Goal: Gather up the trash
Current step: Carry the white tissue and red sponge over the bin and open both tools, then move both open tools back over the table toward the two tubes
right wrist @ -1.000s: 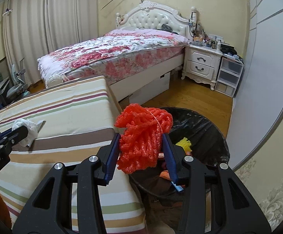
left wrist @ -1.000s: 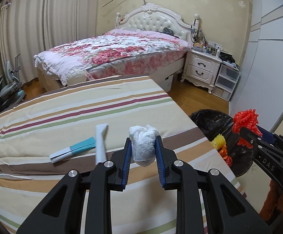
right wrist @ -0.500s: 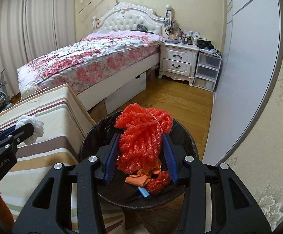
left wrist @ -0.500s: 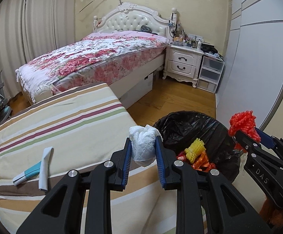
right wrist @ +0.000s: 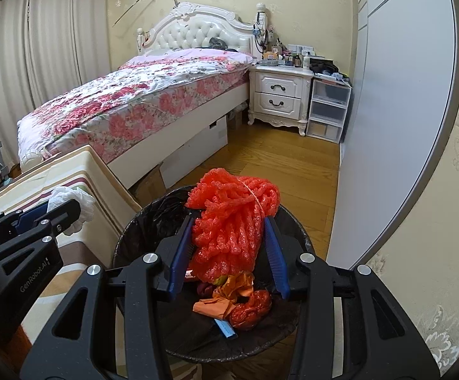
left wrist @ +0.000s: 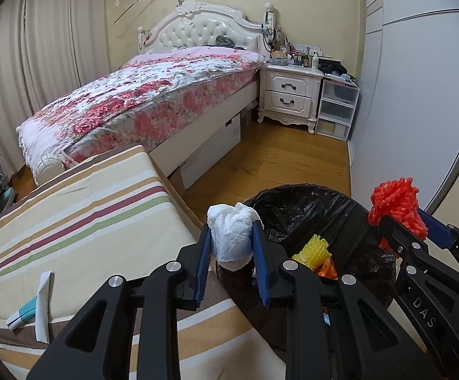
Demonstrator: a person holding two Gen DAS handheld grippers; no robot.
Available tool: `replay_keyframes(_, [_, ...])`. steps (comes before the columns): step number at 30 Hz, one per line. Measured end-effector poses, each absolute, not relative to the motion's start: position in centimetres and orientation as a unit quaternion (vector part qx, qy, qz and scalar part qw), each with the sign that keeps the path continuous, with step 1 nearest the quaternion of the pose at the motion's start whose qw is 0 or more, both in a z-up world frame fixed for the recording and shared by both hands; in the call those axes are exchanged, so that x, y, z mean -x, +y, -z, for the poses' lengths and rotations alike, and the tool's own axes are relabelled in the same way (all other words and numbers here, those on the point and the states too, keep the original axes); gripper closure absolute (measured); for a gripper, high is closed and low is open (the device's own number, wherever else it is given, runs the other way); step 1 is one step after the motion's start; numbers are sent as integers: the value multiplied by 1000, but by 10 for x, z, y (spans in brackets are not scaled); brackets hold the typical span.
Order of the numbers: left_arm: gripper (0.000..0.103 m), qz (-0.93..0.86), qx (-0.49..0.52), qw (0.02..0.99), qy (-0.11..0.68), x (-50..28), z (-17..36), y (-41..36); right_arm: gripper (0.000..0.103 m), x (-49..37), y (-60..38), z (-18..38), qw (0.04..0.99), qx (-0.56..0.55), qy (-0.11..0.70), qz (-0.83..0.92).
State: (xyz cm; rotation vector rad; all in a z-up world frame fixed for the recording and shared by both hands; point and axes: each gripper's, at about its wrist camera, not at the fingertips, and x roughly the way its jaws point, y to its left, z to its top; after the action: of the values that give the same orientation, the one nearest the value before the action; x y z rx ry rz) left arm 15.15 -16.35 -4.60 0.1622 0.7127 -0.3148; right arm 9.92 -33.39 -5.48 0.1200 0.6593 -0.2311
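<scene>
My left gripper [left wrist: 232, 247] is shut on a crumpled white tissue wad [left wrist: 232, 234] and holds it at the striped table's right edge, just left of the bin's rim. My right gripper [right wrist: 229, 237] is shut on a red foam net [right wrist: 232, 218] and holds it above the open bin [right wrist: 128, 237], which is lined with a black bag and holds orange, red and yellow scraps. The bin [left wrist: 308, 202] and the red net [left wrist: 395, 202] show at the right in the left wrist view. The tissue [right wrist: 71, 201] shows at the left in the right wrist view.
A striped cloth covers the table [left wrist: 80, 209]. A white and teal wrapper [left wrist: 34, 308] lies near its front left. A floral bed [left wrist: 153, 95], a white nightstand [left wrist: 289, 95] and plastic drawers [left wrist: 337, 107] stand beyond on the wood floor. A grey wardrobe door [right wrist: 397, 110] is at the right.
Both grippers have moved right, from over the table toward the bin. The red net now hangs over the bin's opening and the tissue has reached the table's edge beside the bin.
</scene>
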Motion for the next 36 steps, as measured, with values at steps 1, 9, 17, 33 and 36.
replay_keyframes(1, [78,153,-78,922,348,-153,47,-165,60,-100,-335,55,937,-60,323,115])
replay_keyframes(9, [48,145,-80,922,350,-160,50,-169,52,-107,-339,61,934,-59,329,123])
replay_keyframes(17, [30,133,-70,926,347,-161,45,-165,41,-104,-342,58,935,-57,323,134])
replay_keyframes(33, [26,113,-72,935,328,-151,33,-145,28,-97,-339,54,935,-52,319,144])
replay_keyframes(36, [25,109,-71,937,324,-146,29,-141,28,-95,-337,52,936,-50,319,143])
